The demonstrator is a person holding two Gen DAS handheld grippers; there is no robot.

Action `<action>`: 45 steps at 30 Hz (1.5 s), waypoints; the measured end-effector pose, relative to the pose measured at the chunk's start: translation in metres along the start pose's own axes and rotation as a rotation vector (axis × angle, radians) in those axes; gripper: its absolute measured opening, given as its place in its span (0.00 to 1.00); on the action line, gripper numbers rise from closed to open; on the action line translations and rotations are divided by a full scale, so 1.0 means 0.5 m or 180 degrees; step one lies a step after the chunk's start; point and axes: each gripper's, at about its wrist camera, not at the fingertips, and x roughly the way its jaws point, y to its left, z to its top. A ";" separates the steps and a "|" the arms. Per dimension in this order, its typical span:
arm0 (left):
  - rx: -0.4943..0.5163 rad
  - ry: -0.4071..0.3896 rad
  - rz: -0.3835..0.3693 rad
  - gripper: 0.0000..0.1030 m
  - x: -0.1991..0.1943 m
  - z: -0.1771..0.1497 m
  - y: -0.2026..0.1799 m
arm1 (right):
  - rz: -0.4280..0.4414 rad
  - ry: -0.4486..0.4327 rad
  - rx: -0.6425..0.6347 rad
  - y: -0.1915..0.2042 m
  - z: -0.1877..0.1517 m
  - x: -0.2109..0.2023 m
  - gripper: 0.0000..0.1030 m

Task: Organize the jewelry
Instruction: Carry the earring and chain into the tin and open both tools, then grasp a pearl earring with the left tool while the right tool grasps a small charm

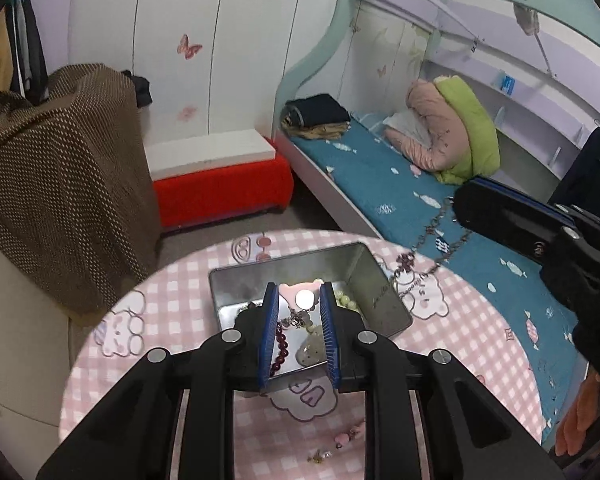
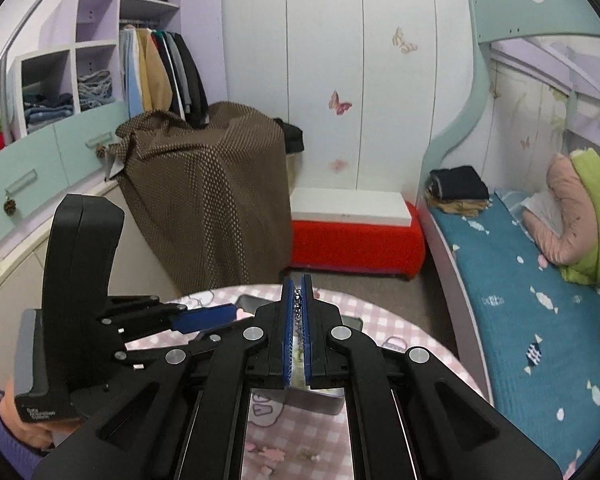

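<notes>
Right claw [image 2: 297,292] pinching chain necklace [image 1: 432,236] beside tin [image 1: 380,280]; left claw [image 1: 299,294] wide over tin.

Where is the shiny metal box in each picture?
Left wrist view: the metal box sits open on the pink checked table, low centre, right behind the open left gripper.
Right wrist view: mostly hidden under the right gripper; only a bit of the box's near wall shows, bottom centre.
Shared landmark: the red bench against the white wall.
</notes>
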 end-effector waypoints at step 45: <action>0.0072 0.0110 0.0065 0.51 -0.064 -0.180 -0.025 | 0.0052 0.0705 0.0383 -0.047 -0.215 -0.005 0.07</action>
